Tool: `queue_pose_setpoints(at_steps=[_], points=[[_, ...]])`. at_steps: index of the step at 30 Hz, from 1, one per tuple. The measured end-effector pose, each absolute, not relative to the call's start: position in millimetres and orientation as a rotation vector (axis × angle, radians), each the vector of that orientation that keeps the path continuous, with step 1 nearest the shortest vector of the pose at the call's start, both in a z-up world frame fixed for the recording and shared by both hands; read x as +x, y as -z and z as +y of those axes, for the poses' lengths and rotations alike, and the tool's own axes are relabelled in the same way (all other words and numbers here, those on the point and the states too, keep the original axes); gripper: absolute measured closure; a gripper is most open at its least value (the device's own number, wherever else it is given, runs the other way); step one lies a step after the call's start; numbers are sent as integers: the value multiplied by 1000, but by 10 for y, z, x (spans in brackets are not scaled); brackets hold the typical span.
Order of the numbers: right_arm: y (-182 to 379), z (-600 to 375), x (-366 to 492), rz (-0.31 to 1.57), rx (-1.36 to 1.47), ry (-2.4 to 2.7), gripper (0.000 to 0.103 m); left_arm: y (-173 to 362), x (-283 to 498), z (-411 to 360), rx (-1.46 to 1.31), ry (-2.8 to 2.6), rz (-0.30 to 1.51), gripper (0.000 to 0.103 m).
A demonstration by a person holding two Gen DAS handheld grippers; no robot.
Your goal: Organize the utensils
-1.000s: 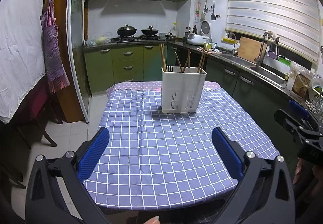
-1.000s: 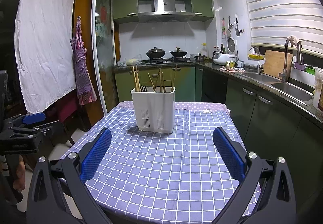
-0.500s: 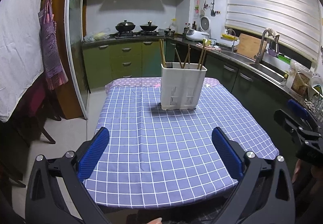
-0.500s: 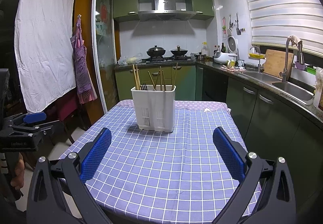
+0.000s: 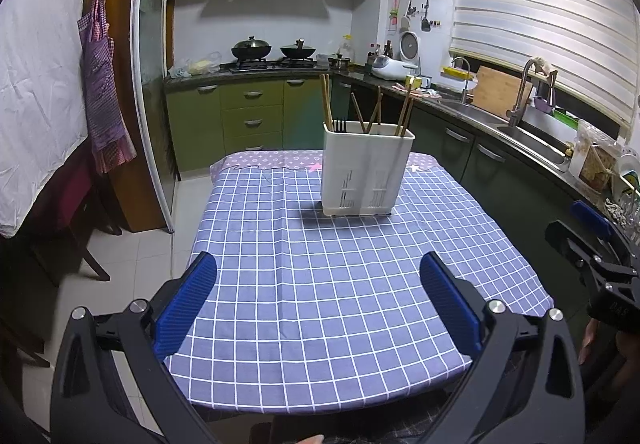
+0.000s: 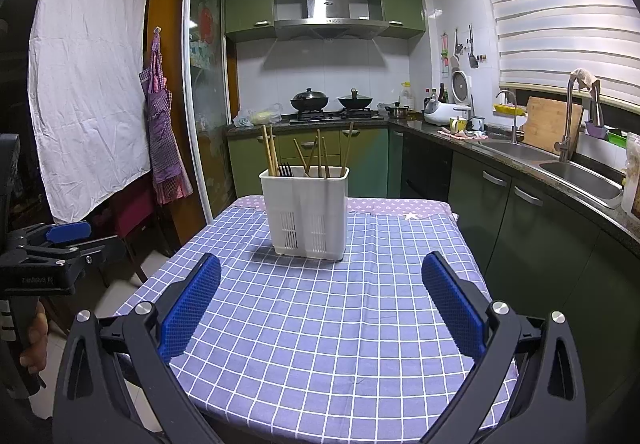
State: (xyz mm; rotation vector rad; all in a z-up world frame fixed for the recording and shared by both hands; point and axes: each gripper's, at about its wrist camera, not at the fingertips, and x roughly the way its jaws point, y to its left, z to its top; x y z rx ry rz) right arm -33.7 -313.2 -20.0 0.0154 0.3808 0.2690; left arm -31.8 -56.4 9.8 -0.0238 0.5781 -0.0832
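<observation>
A white utensil holder (image 5: 366, 168) (image 6: 306, 210) stands upright at the far middle of the table, on a blue checked cloth (image 5: 320, 276) (image 6: 320, 316). Wooden chopsticks (image 5: 327, 100) (image 6: 269, 150) and a black fork (image 5: 339, 124) (image 6: 285, 169) stick out of its top. My left gripper (image 5: 318, 296) hangs open over the near table edge with nothing between its blue pads, well short of the holder. My right gripper (image 6: 320, 300) is open and empty too, over the near part of the cloth. Each gripper also shows at the edge of the other's view.
Green kitchen cabinets with a stove and two woks (image 6: 310, 98) line the back wall. A counter with a sink (image 6: 580, 172) runs along the right. A purple apron (image 5: 102, 84) hangs at the left, with dark chairs (image 5: 68, 204) below it. A hand (image 6: 34, 340) holds the left gripper's handle.
The left gripper's view has tilted and drawn slightly nearer, so the holder sits a little lower and larger. The right gripper has barely moved. Both stay open.
</observation>
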Motion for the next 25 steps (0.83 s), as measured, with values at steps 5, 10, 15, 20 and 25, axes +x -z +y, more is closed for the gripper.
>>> queue_pose_setpoints(at_steps=[5,10,15,20,25], points=[[237,-3135,-310,387,15,-271,4,-101,-304,-557,-17,69,572,6],[262,-3119,-301,393,14,-273,4,-77,-273,-577,-7,92,583,6],[280,-3127,-281,400,14,-276,4,-74,-278,-587,5,89,565,6],[304,-3141,-245,409,18,-275,4,-59,-225,-569,24,53,575,6],[348,-3130,-197,425,18,-273,4,-5,-113,-486,0,50,600,6]])
